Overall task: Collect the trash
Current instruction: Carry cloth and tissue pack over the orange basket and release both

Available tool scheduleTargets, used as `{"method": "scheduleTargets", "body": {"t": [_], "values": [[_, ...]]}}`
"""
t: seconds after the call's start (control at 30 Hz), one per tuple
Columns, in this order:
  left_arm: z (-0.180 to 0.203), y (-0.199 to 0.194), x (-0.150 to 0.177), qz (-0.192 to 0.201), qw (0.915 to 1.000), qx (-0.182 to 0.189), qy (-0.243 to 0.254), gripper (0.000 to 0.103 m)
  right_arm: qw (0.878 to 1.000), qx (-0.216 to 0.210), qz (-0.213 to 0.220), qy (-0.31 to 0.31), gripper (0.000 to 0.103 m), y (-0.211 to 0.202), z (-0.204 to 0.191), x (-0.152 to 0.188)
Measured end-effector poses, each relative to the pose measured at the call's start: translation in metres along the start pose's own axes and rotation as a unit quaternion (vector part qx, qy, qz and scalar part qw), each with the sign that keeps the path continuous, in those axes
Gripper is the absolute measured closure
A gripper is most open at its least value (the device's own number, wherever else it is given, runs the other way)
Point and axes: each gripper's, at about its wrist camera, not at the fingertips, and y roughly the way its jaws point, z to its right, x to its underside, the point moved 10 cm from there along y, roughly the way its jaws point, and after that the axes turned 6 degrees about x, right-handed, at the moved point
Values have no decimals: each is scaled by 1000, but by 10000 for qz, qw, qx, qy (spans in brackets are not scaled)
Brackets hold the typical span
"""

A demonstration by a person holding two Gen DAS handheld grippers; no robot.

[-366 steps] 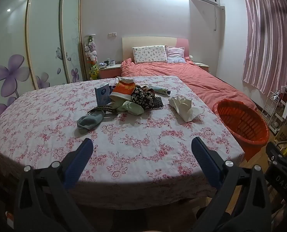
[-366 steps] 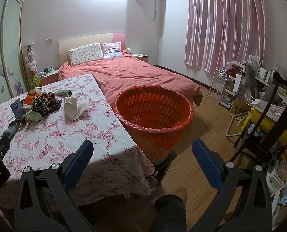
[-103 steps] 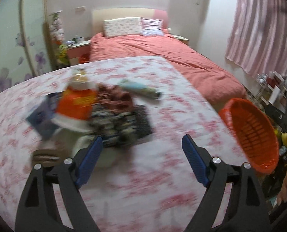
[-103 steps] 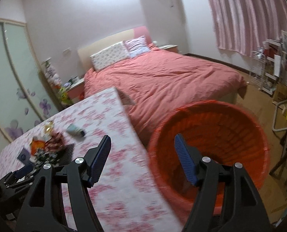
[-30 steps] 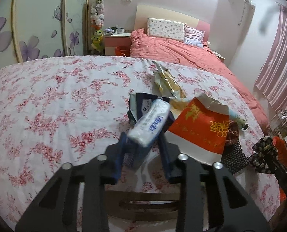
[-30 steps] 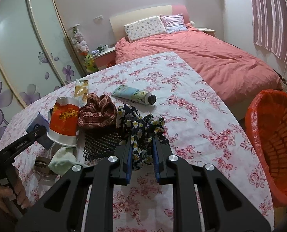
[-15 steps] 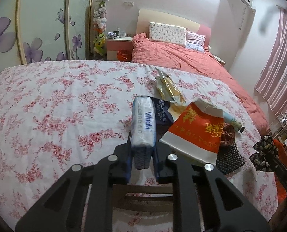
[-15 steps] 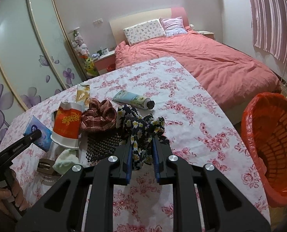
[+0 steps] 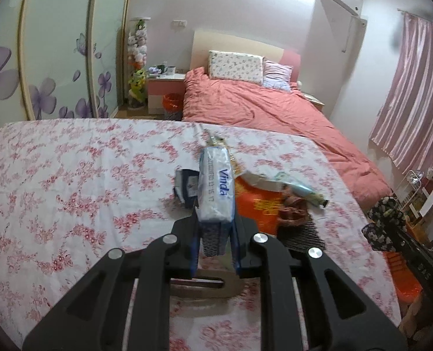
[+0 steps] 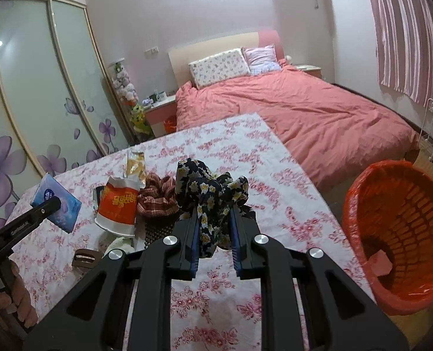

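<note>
Tissue pack (image 9: pixel 216 187) raised, soft floral cloth (image 10: pixel 213 201) pinched

Open floral counter (image 10: pixel 289 204) lies between the clutter and the orange basket (image 10: pixel 397 234) off its right edge. The orange cup (image 10: pixel 118 207), plaid cloth (image 10: pixel 156 197) and black mat (image 9: pixel 301 232) crowd the middle, while the counter's left side is bare.

**Count of things in the bedroom**

One tissue pack (image 9: pixel 216 187), one floral cloth (image 10: pixel 213 201), one plaid cloth (image 10: pixel 158 199), one paper cup (image 10: pixel 117 207), one tube (image 9: pixel 305 191), one snack wrapper (image 10: pixel 134 166), one orange basket (image 10: pixel 403 234), two pillows (image 10: pixel 219 67), two grippers (image 10: pixel 215 245).
</note>
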Motion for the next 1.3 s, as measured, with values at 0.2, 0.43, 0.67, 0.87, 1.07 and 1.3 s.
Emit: {"method": "scheduleTargets", "body": {"t": [0.2, 0.43, 0.67, 0.87, 1.07, 1.3], "values": [[33, -17, -3, 101, 9995, 209, 204, 85, 9995, 139, 266, 102, 85, -18, 14, -10], [79, -27, -1, 139, 9976, 506, 456, 85, 9976, 372, 561, 139, 85, -37, 36, -18], [123, -27, 4, 102, 9939, 861, 685, 85, 9940, 673, 836, 198, 85, -48, 61, -25], [168, -23, 13, 20, 9887, 1207, 890, 85, 9901, 882, 1029, 369, 85, -57, 89, -31], [213, -15, 24, -91, 9819, 1529, 1110, 85, 9858, 1068, 1137, 622, 85, -61, 121, -33], [264, -1, 43, -326, 9719, 1933, 1302, 85, 9811, 1301, 1159, 844, 85, -60, 155, -30]]}}
